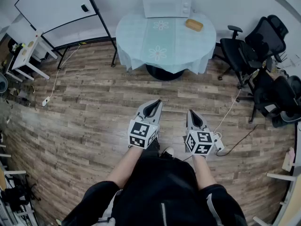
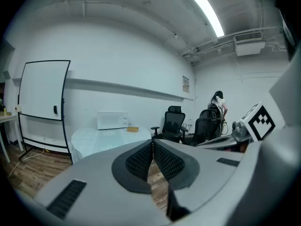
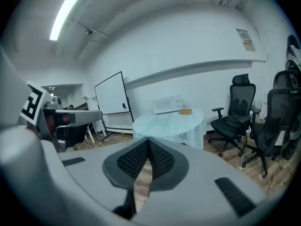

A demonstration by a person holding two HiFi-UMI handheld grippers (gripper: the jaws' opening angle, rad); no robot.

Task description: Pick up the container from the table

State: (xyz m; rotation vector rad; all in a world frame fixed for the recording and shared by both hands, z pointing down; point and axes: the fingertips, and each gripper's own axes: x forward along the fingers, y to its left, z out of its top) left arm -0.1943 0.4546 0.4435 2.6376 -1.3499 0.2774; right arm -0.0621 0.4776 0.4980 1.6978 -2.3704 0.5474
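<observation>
A small tan container lies on the round table with the pale blue cloth, at its far right beside a white microwave. The container shows small and distant in the left gripper view, and so does the container in the right gripper view. My left gripper and right gripper hang side by side over the wooden floor, well short of the table. Both point toward it, jaws shut with nothing between them.
A whiteboard on a stand is at the back left. Black office chairs crowd the right side, with cables trailing over the floor to a power strip. A small white table stands at the far left.
</observation>
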